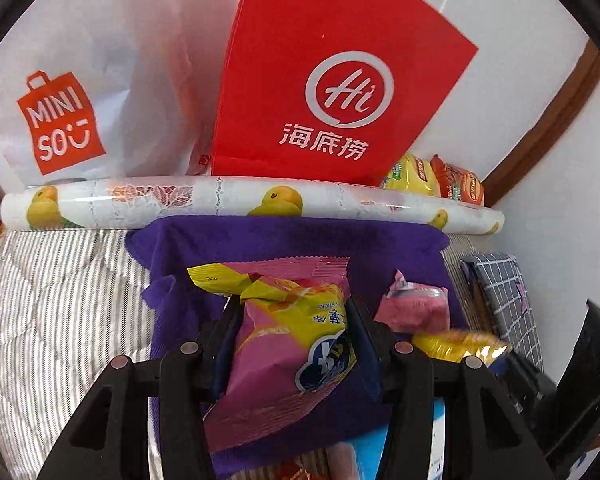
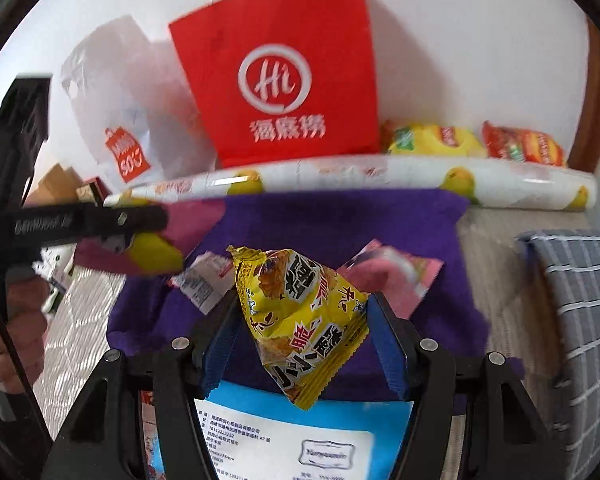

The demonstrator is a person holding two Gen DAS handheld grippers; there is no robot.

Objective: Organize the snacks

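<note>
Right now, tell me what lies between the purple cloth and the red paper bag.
A rolled sheet printed with yellow fruit lies across the far edge of the purple cloth, in front of the red paper bag. Both wrist views show it.

A bed with a grey-and-white striped quilt fills the lower half of both views. A purple cloth is spread over its middle, with a pink snack packet lying on it at the centre right of the left wrist frame and a blue package at the bottom edge. A fruit-printed roll lies across the far side, a folded grey checked cloth rests at the right edge, and yellow and orange snack bags sit behind the roll at the upper right.
</note>
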